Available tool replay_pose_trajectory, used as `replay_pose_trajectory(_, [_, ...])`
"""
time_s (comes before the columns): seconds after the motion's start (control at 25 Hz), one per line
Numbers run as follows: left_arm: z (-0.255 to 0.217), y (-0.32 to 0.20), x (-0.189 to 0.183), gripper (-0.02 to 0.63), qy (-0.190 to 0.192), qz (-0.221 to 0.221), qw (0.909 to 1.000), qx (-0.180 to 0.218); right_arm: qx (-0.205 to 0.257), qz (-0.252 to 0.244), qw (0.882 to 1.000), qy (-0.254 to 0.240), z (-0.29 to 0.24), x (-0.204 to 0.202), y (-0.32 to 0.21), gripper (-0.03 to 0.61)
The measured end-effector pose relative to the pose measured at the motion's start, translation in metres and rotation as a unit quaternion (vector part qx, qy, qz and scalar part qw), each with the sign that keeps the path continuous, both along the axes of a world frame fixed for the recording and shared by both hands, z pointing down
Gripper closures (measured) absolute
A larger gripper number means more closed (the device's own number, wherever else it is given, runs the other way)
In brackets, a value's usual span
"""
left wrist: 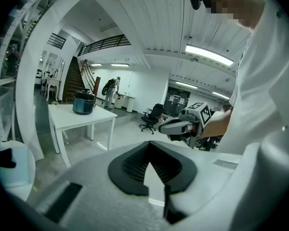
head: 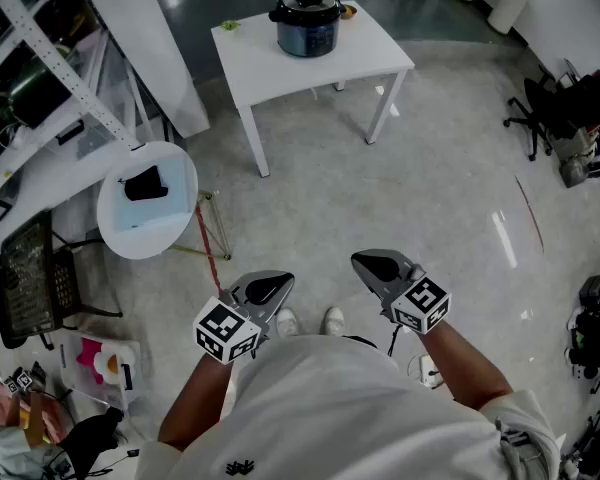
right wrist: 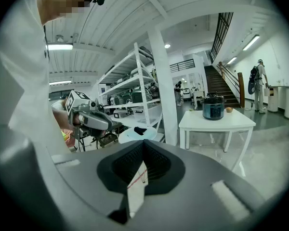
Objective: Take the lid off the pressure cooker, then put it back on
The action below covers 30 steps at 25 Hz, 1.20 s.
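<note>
The pressure cooker (head: 307,23) is dark blue with a black lid (head: 306,1) in place. It stands on a white table (head: 270,68) far ahead of me, and it looks small in the left gripper view (left wrist: 84,102) and the right gripper view (right wrist: 213,107). Both grippers hang close to my body, well short of the table. My left gripper (head: 278,282) has its jaws together with nothing between them, and shows in its own view (left wrist: 149,144). My right gripper (head: 366,262) also looks shut and empty in its own view (right wrist: 143,144).
A round white side table (head: 175,218) with a black object on it stands to the left front. White shelving (head: 40,68) lines the left side and a white pillar (head: 150,38) stands beside the table. Office chairs (head: 545,108) are at the right. A person with a backpack (right wrist: 257,81) stands far off.
</note>
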<state>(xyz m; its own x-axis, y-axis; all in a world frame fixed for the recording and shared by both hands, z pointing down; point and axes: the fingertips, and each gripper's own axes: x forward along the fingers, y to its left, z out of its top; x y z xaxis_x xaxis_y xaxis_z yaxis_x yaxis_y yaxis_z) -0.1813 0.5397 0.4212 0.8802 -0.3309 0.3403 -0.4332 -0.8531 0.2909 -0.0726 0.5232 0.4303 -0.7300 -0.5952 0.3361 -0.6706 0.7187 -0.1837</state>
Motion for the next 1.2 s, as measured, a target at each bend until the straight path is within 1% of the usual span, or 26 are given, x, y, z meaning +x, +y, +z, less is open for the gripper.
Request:
replay_pose_trajectory(0.16, [0.003, -0.011, -0.026, 0.607, 0.001, -0.005, 1.0, 0.007, 0.003, -0.004, 1.0, 0.003, 0.001, -0.026, -0.013, 0.566])
replay_pose_trajectory(0.32, [0.01, -0.014, -0.051, 0.607, 0.005, 0.001, 1.0, 0.003, 0.005, -0.003, 1.0, 0.009, 0.002, -0.053, -0.02, 0.566])
replay_pose_trajectory(0.56, [0.021, -0.011, -0.068, 0.607, 0.006, 0.035, 0.9994, 0.003, 0.001, 0.01, 1.0, 0.014, 0.009, -0.076, -0.012, 0.566])
replay_pose_trajectory(0.68, [0.023, -0.02, -0.075, 0.606, 0.011, 0.038, 0.9992, 0.004, -0.012, 0.009, 1.0, 0.014, 0.015, -0.084, -0.008, 0.566])
replay_pose_trajectory(0.72, [0.023, -0.025, -0.075, 0.576, 0.011, 0.04, 0.9991, 0.005, -0.015, 0.005, 1.0, 0.013, 0.016, -0.085, -0.007, 0.566])
replay_pose_trajectory(0.8, [0.022, -0.039, -0.073, 0.44, 0.007, 0.045, 0.9989, 0.01, -0.019, 0.004, 1.0, 0.011, 0.018, -0.083, -0.01, 0.565])
replay_pose_trajectory(0.92, [0.012, -0.07, -0.066, 0.363, 0.012, 0.053, 0.9981, 0.028, -0.021, 0.01, 1.0, 0.005, 0.021, -0.075, -0.027, 0.565])
replay_pose_trajectory(1.04, [-0.002, -0.106, -0.055, 0.312, 0.019, 0.058, 0.9971, 0.046, -0.02, 0.008, 1.0, 0.002, 0.025, -0.066, -0.05, 0.565])
replay_pose_trajectory(1.2, [-0.014, -0.164, -0.036, 0.301, 0.01, 0.048, 0.9969, 0.062, -0.013, 0.004, 1.0, -0.008, 0.027, -0.046, -0.092, 0.565])
